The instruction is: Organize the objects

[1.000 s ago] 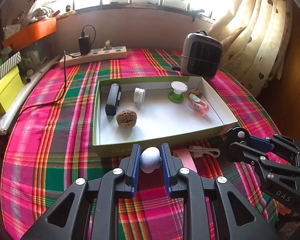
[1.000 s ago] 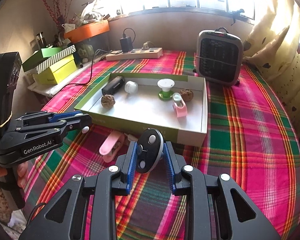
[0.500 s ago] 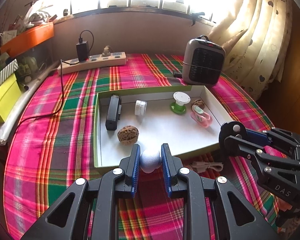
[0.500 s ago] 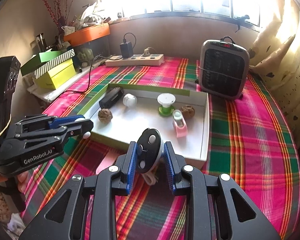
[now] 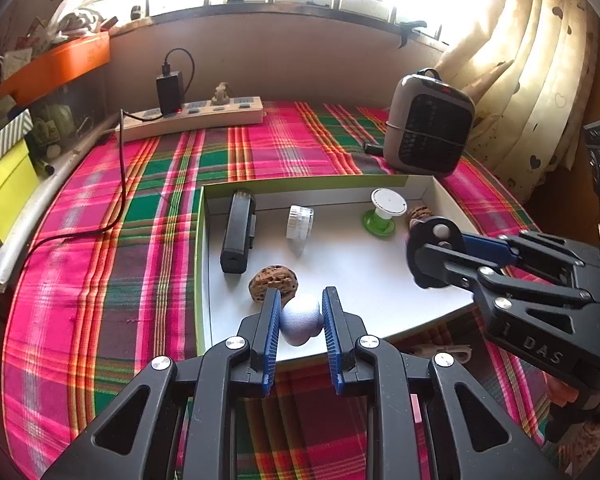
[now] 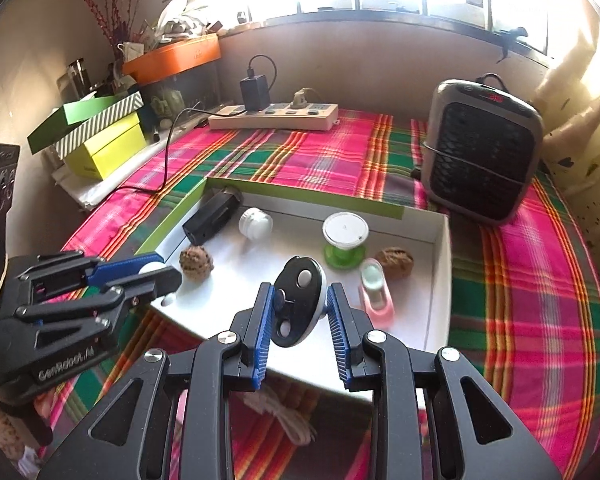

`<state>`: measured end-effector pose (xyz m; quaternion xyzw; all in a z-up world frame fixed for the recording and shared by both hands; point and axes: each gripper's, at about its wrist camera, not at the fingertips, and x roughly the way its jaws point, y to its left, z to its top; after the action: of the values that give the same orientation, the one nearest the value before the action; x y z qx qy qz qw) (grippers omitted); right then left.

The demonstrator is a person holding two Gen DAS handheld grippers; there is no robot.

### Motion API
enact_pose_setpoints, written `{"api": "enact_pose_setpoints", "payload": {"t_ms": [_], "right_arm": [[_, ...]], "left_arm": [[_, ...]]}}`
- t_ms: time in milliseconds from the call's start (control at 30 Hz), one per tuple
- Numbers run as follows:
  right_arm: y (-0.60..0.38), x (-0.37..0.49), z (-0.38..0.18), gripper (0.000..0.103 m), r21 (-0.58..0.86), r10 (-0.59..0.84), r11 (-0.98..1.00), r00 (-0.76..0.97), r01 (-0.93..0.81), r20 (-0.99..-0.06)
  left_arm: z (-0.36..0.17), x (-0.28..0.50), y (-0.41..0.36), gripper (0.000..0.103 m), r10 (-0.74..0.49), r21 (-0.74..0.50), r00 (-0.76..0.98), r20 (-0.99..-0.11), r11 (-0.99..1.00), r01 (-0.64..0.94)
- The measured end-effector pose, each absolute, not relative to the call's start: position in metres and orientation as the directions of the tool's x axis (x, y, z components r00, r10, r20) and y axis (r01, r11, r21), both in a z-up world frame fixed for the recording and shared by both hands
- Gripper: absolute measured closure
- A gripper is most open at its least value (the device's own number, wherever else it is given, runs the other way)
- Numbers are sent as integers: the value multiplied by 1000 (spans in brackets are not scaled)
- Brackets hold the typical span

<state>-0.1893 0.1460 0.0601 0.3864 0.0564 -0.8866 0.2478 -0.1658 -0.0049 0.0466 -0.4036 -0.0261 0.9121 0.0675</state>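
A shallow white box with green walls (image 5: 199, 240) (image 6: 300, 194) lies on the plaid cloth. My left gripper (image 5: 300, 320) is shut on a pale blue-white ball (image 5: 302, 322), held over the box's near part beside a walnut (image 5: 274, 282). My right gripper (image 6: 300, 312) is shut on a black oval remote with round buttons (image 6: 296, 304), above the box's near right part. In the box lie a black rectangular device (image 5: 238, 232) (image 6: 212, 214), a white cap (image 5: 299, 222) (image 6: 255, 222), a green-and-white spool (image 5: 384, 212) (image 6: 345, 240), a second walnut (image 6: 395, 262) and a pink holder (image 6: 376, 294).
A grey heater (image 5: 428, 128) (image 6: 482, 148) stands behind the box on the right. A power strip with a black charger (image 5: 188, 116) (image 6: 274, 114) lies by the back wall, its cable trailing left. Boxes (image 6: 100, 136) are stacked at the left. A white cord (image 6: 288, 420) lies before the box.
Both grippers have moved forward from the cloth in front of the box to over its near part, each keeping its object. The right gripper advanced further.
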Motion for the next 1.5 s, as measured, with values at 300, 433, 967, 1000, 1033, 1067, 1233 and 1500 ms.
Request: {"api": "enact_pose_setpoints", "payload": {"t_ms": [300, 433, 967, 1000, 1033, 1067, 1233, 1500], "right_arm": [[131, -223, 46, 75, 131, -416, -858, -523, 496, -744], [123, -232, 41, 75, 125, -412, -855, -512, 504, -754], [106, -256, 30, 75, 98, -386, -855, -497, 510, -778], [105, -256, 30, 75, 96, -384, -854, -496, 511, -779], [104, -257, 30, 75, 96, -384, -853, -493, 513, -781], [104, -257, 30, 75, 95, -384, -852, -493, 514, -780], [100, -258, 30, 75, 89, -382, -851, -495, 517, -781], [97, -258, 30, 75, 85, -384, -848, -496, 523, -779]], "left_arm": [[37, -178, -6, 84, 152, -111, -648, -747, -988, -103], [33, -183, -6, 84, 149, -113, -641, -753, -989, -98], [24, -194, -8, 84, 146, -110, -623, -768, -989, -97], [23, -194, -8, 84, 145, -110, -622, -770, -989, -95], [23, -195, -8, 84, 143, -109, -621, -771, -990, -92], [22, -196, -8, 84, 142, -108, -622, -770, -990, -91], [21, -197, -8, 84, 139, -108, -618, -774, -990, -88], [21, -197, -7, 84, 138, -107, -619, -773, -990, -88]]}}
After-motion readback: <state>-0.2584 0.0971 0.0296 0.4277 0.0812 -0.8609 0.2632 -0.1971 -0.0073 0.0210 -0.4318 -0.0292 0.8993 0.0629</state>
